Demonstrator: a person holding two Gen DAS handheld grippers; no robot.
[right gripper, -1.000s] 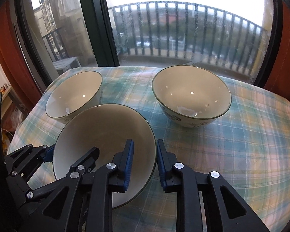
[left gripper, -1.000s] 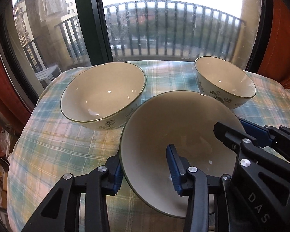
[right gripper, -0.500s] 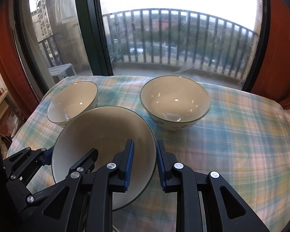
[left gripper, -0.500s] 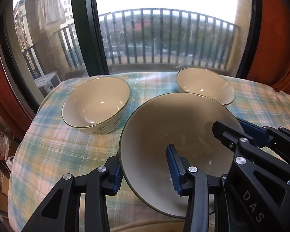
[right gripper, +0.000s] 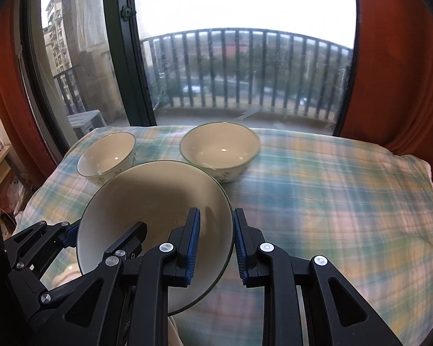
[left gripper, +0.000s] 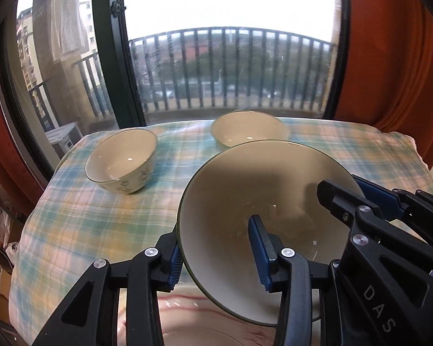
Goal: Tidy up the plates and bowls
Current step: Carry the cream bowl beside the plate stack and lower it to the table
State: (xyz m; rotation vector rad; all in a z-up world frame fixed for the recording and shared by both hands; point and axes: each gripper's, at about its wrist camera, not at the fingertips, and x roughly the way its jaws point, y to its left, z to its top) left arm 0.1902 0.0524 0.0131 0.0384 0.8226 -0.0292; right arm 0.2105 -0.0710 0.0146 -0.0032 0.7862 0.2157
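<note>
The window [left gripper: 231, 57] with its dark frame and railed balcony fills the far side, orange curtains [left gripper: 389, 57] hanging at either edge. Directly before the window stands the worktop [right gripper: 332, 201] under a pale checked cloth. On the cloth, nearest the window, sit two cream bowls with green rims: the left bowl [left gripper: 121, 161] toward the window's left pane, the right bowl [right gripper: 220, 151] closer to its middle, the two apart from each other. Farthest from the window, a large bowl [left gripper: 259, 201] of the same pattern is held tilted above the near edge of the worktop. The left gripper [left gripper: 216, 253] has its jaws pinching the large bowl's left rim, one blue pad inside, one outside. The right gripper [right gripper: 215, 245] has its jaws pinching the opposite rim likewise.
</note>
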